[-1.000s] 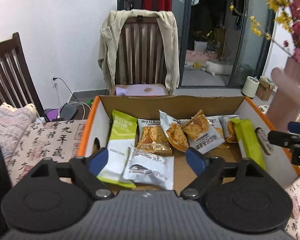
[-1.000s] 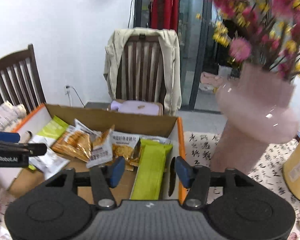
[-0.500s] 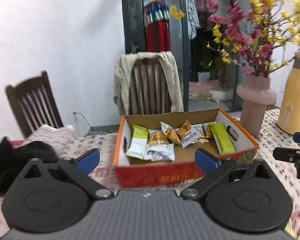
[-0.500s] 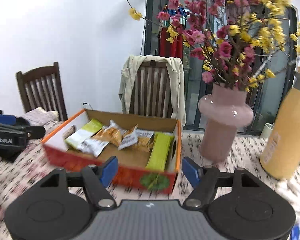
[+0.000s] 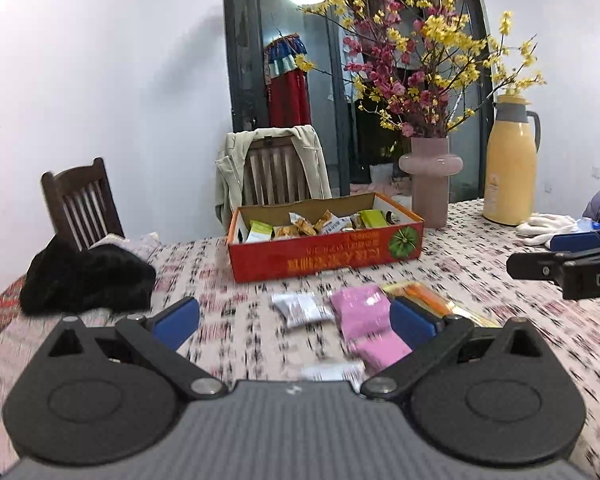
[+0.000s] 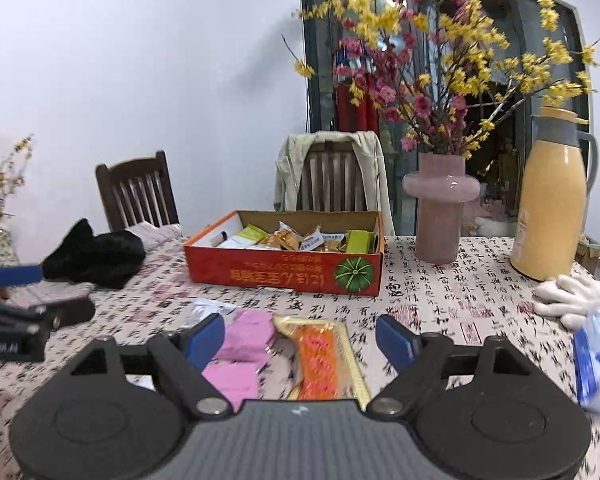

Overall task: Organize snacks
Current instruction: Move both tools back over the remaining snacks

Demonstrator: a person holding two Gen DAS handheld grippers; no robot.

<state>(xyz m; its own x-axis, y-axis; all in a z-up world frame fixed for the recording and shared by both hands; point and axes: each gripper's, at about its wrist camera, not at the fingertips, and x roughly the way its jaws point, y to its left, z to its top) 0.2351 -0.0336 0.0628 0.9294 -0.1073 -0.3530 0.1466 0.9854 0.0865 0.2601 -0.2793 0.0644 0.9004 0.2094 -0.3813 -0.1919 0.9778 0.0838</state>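
Now both grippers hang over the table with the black-and-white writing cloth (image 6: 440, 300). The left gripper (image 5: 294, 320) has its blue fingers spread as wide as they go, with nothing pinched. The right gripper (image 6: 300, 338) has just been opening its jaws, and nothing is pinched there either.

At twelve o'clock from both stands the red cardboard box with the orange rim (image 6: 284, 274), well apart from the fingers, with bare cloth between. Inside it lie green, orange and white snack packets (image 6: 284, 238). Its near wall faces the grippers. Just to the right of the box, at one o'clock, stands the pink vase of red and yellow flowers (image 6: 440, 216), and farther right the yellow jug with a grey lid (image 6: 552, 200). White gloves (image 6: 568, 296) lie at three o'clock, and a black cloth heap (image 6: 96, 256) at ten o'clock.

Close under the left fingers lie a small white packet (image 5: 302, 308) and a pink packet (image 5: 364, 320), blurred, between the two tips but not touched. Under the right fingers lies the long orange-and-gold packet (image 6: 320, 356), between the tips too, with the pink packet by the left tip.
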